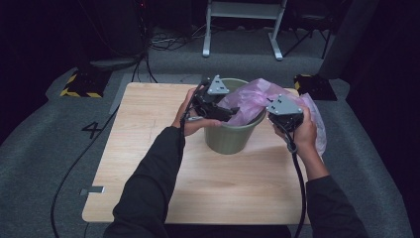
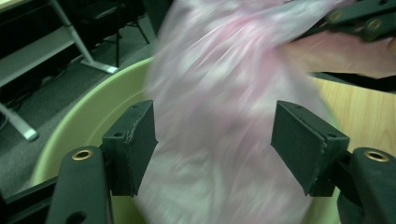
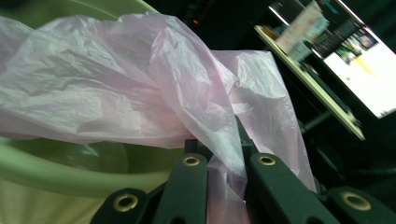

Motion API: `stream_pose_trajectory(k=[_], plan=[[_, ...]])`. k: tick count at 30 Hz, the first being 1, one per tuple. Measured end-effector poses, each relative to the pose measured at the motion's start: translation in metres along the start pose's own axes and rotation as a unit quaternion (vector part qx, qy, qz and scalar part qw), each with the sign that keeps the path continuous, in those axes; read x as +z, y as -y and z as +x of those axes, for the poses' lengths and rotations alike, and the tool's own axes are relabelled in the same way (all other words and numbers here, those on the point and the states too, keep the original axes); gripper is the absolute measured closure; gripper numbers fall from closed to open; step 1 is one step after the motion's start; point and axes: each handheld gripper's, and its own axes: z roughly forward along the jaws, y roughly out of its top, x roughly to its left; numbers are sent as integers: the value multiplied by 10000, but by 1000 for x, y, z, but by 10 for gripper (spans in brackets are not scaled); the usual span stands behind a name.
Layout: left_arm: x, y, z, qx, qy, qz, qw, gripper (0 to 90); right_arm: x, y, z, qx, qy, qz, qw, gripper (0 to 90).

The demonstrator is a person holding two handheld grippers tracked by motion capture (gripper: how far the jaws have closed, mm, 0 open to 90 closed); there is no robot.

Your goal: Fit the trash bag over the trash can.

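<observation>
A pale green bin stands on the wooden table, with a thin pink plastic bag draped over its far right rim. My left gripper reaches over the bin's mouth from the left. In the left gripper view its pads stand wide apart, with the blurred bag between them and not pinched. My right gripper is at the bin's right side. In the right gripper view its jaws are closed on a fold of the bag, above the bin's rim.
The bin sits toward the back of the table, with bare wood in front and to the left. Grey carpet surrounds the table. Yellow-black striped blocks and a metal frame's legs stand behind. A lit monitor is off to the right.
</observation>
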Motion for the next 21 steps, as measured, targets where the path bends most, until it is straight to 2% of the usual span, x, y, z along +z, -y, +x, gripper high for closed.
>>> stream_pose_trajectory(k=[5, 7, 9, 11, 15, 17, 21], plan=[[17, -8, -16, 290, 106, 180, 9994, 296, -1, -4, 8, -47, -446, -227, 9987, 872], [21, -8, -19, 366, 28, 281, 9989, 311, -2, -6, 10, -81, -612, -277, 9977, 863], [23, -7, -21, 425, -138, 324, 9985, 407, -4, -7, 11, -143, -681, -315, 9971, 845], [25, -7, -20, 517, -352, 471, 9969, 516, -5, -8, 13, -148, -821, -384, 9958, 822], [23, -4, -19, 654, -420, 500, 9957, 753, -8, -7, 12, -78, -1036, -508, 9933, 767], [22, -2, -18, 724, -466, 486, 9951, 849, -9, -6, 12, -5, -1084, -574, 9924, 699], [18, 4, -12, 710, -513, 495, 9949, 894, -11, -3, 9, 264, -1317, -655, 9888, 491]])
